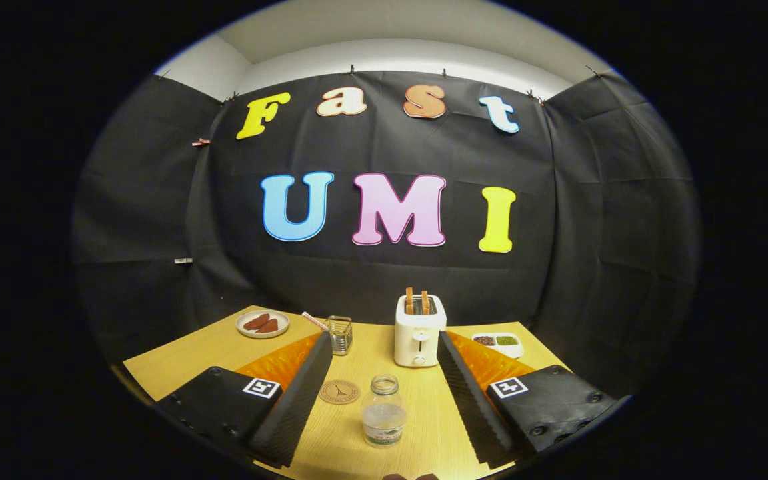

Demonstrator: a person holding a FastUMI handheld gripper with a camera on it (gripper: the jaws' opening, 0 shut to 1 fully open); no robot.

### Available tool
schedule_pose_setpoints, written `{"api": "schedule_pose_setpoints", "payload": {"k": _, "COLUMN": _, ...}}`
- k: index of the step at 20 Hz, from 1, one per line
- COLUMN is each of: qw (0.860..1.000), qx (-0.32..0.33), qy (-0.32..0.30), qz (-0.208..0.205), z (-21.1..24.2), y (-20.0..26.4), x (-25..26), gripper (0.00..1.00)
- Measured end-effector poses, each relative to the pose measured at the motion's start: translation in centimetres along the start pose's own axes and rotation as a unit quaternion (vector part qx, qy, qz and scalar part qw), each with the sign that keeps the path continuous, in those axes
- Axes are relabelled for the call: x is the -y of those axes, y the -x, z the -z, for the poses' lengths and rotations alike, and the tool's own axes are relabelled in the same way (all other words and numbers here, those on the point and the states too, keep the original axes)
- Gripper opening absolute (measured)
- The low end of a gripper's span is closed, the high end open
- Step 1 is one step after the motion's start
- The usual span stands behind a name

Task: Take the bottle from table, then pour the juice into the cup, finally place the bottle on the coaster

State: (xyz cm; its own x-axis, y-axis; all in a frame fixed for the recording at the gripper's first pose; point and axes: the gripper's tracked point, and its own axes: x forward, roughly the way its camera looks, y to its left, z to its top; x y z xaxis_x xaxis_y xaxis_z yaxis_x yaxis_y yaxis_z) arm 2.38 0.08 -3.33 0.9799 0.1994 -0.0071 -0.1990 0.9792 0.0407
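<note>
- Your desk (191, 357) carries everything, with a toaster (419, 331) at its far edge holding 2 slices.
- Your hand-held gripper (381, 400) is spread wide, gripping nothing.
- The bottle (383, 411) stands upright between its fingers, uncapped.
- The cup (340, 334) stands beyond the left finger.
- The coaster (339, 392) lies just left of the bottle.

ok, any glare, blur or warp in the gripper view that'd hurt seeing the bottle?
Gripper view: even light, no glare on the bottle, which stands sharp between the open tongs; fisheye bows the table edges; the coaster is sharp too.
</note>
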Motion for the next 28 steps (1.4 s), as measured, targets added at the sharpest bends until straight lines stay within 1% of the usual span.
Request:
{"api": "schedule_pose_setpoints", "payload": {"k": 7, "qw": 1.0, "qx": -0.014, "qy": 0.009, "qz": -0.015, "z": 2.2, "y": -0.9, "x": -0.2, "gripper": 0.98}}
{"api": "schedule_pose_setpoints", "payload": {"k": 13, "qw": 1.0, "qx": -0.026, "qy": 0.011, "qz": -0.005, "z": 4.6, "y": -2.1, "x": 0.4, "gripper": 0.98}}
{"api": "schedule_pose_setpoints", "payload": {"k": 16, "qw": 0.999, "qx": -0.032, "qy": 0.015, "qz": 0.001, "z": 6.5, "y": -2.9, "x": 1.0, "gripper": 0.98}}
{"api": "schedule_pose_setpoints", "payload": {"k": 21, "qw": 0.999, "qx": -0.049, "qy": 0.021, "qz": -0.001, "z": 10.1, "y": -4.4, "x": 0.9, "gripper": 0.98}}
{"api": "schedule_pose_setpoints", "payload": {"k": 25, "qw": 0.998, "qx": -0.065, "qy": 0.008, "qz": 0.004, "z": 13.0, "y": -5.6, "x": 1.2, "gripper": 0.98}}
{"api": "schedule_pose_setpoints", "payload": {"k": 28, "qw": 0.997, "qx": -0.077, "qy": 0.007, "qz": -0.003, "z": 15.2, "y": -6.1, "x": 0.8, "gripper": 0.98}}
